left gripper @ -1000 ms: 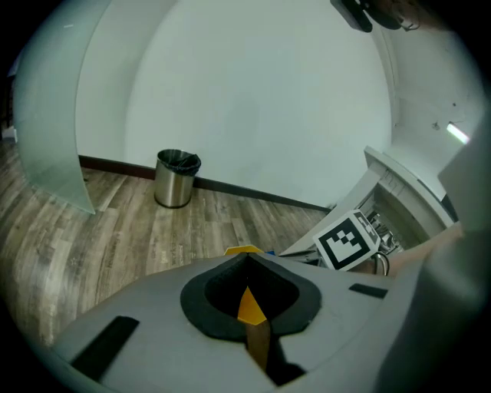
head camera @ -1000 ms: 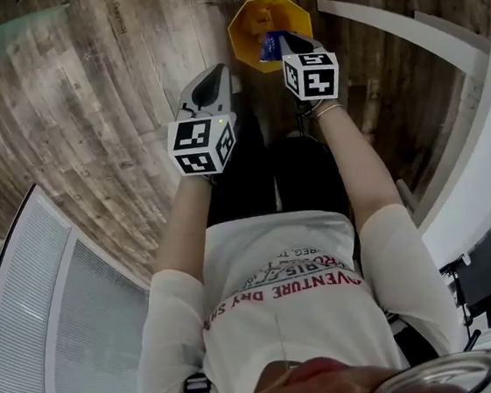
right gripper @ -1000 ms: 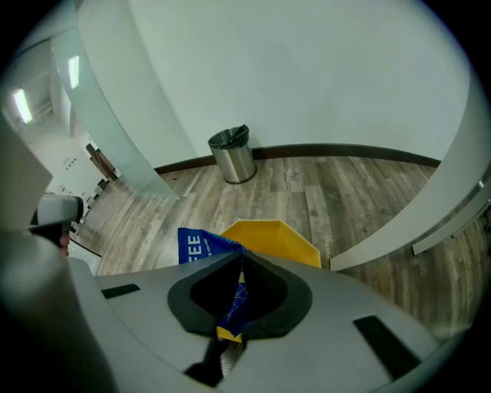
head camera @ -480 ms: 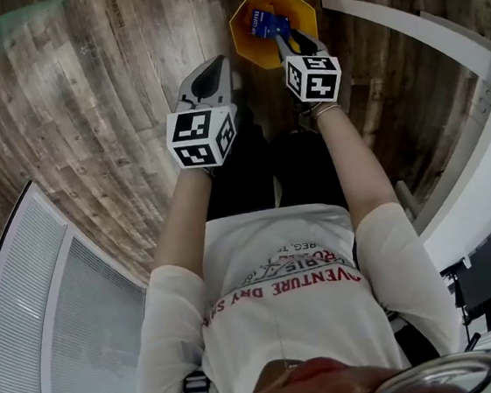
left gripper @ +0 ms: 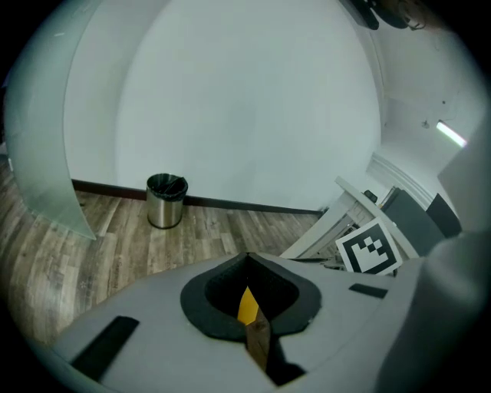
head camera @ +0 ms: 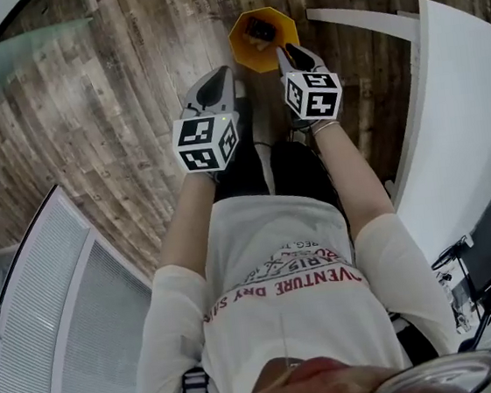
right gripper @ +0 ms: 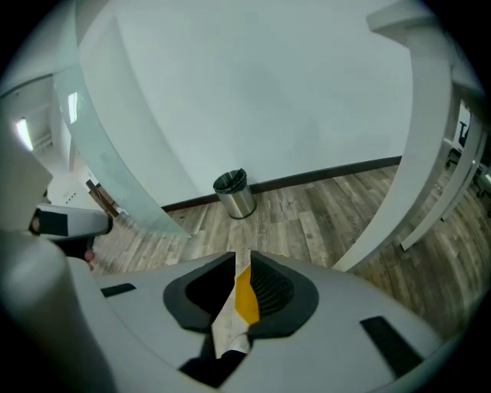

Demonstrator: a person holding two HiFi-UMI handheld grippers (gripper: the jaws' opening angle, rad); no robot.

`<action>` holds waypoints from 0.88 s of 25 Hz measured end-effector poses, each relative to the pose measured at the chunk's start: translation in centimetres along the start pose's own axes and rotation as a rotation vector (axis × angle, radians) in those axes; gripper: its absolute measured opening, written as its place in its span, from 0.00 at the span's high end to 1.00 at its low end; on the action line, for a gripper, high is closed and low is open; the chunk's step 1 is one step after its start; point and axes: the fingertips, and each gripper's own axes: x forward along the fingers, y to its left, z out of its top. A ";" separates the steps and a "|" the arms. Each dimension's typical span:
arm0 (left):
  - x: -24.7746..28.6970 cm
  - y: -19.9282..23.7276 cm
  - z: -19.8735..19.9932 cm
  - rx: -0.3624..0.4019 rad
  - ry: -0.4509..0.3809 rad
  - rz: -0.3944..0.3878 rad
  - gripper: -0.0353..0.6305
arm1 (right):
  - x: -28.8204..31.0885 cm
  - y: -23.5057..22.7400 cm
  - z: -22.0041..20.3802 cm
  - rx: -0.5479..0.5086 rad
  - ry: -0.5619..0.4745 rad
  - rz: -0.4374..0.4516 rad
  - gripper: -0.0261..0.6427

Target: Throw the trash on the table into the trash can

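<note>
In the head view an orange trash can [head camera: 250,56] stands on the wood floor in front of the person's feet, with a dark wrapper [head camera: 259,29] lying inside it. My right gripper [head camera: 289,54] hangs above the can's near rim. Its jaws have just been closing, a narrow gap still shows and nothing is between them. Through that gap in the right gripper view [right gripper: 242,265] I see the orange can [right gripper: 247,295]. My left gripper [head camera: 217,78] hangs left of the can, empty, its tips [left gripper: 247,265] meeting.
A steel bin with a black liner [left gripper: 166,199] [right gripper: 235,193] stands by the white wall. A white table [head camera: 457,123] curves along the right. A frosted glass panel [head camera: 17,50] is at the upper left, and a white slatted surface [head camera: 37,303] at the lower left.
The blue wrapper left the right gripper and dropped into the orange can. Both grippers have risen, and the can now looks smaller and farther below them.
</note>
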 end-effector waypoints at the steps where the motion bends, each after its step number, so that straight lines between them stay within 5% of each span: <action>1: -0.9 -0.9 1.3 0.014 -0.005 -0.008 0.91 | -1.6 0.6 1.3 0.017 -0.015 0.002 0.86; 8: -7.0 -10.8 10.1 0.124 -0.051 -0.114 0.91 | -15.8 2.7 11.4 0.052 -0.196 -0.014 0.91; 13: -8.5 -19.2 16.7 0.274 -0.124 -0.309 0.91 | -26.4 0.1 18.9 0.091 -0.451 -0.173 0.92; 19: -12.3 -30.3 19.2 0.469 -0.178 -0.475 0.91 | -40.1 -2.6 18.9 0.141 -0.608 -0.300 0.92; 22: -13.5 -38.3 18.4 0.560 -0.205 -0.634 0.91 | -47.4 -6.2 16.3 0.187 -0.695 -0.438 0.92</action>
